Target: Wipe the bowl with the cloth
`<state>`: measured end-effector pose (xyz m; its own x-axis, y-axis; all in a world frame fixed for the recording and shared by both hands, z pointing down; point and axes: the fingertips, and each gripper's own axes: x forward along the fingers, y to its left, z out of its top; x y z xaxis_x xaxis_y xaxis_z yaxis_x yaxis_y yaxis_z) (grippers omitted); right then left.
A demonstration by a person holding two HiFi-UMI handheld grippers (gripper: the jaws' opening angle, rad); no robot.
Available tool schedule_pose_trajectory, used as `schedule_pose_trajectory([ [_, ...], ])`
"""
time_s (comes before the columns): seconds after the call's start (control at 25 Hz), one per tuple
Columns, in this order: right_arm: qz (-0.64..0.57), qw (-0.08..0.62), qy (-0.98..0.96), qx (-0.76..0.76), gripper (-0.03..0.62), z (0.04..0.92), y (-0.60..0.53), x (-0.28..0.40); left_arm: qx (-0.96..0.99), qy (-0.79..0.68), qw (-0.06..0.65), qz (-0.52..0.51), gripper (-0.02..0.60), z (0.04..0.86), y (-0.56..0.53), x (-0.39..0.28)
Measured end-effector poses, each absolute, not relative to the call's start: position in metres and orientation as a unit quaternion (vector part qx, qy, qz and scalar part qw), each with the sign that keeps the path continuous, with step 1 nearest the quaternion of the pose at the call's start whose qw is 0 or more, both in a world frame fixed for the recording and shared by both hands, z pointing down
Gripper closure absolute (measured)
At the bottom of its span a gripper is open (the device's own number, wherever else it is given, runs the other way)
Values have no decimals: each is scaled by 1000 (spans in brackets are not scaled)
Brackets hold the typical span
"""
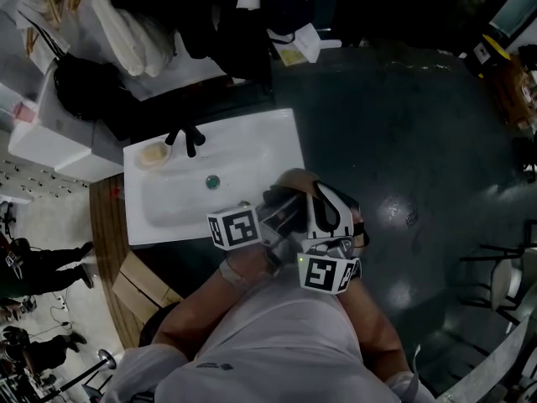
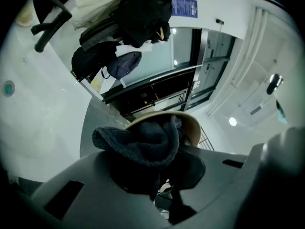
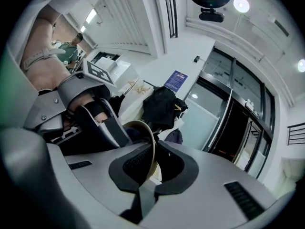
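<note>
I hold both grippers close together over the front edge of the white sink [image 1: 281, 128]. My right gripper [image 3: 150, 168] is shut on the rim of a tan bowl [image 3: 148, 135], which stands on edge between its jaws. In the head view the bowl [image 1: 295, 176] shows only as a tan arc above the right gripper [image 1: 325, 225]. My left gripper [image 2: 157, 178] is shut on a dark knitted cloth [image 2: 143, 142]. The cloth bulges out of the jaws and presses into the bowl [image 2: 193, 125]. From above, the left gripper [image 1: 281, 215] and the cloth [image 1: 281, 201] sit just left of the bowl.
A black faucet [image 1: 185, 138], a round tan item [image 1: 153, 154] and a green drain [image 1: 212, 181] are on the sink. Dark bags [image 1: 84, 86] and white cloth pile up behind it. A cardboard box [image 1: 138, 285] lies lower left; dark wet floor [image 1: 403, 141] spreads to the right.
</note>
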<state>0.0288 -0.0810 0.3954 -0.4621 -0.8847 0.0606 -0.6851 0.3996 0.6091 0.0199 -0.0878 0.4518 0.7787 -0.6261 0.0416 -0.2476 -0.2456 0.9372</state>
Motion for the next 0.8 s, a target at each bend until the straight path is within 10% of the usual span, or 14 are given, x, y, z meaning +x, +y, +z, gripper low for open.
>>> schedule_pose_trajectory([
  [0.8, 178, 51, -811, 555, 565, 468, -116, 112, 818, -234, 485, -204, 517, 420, -80, 0],
])
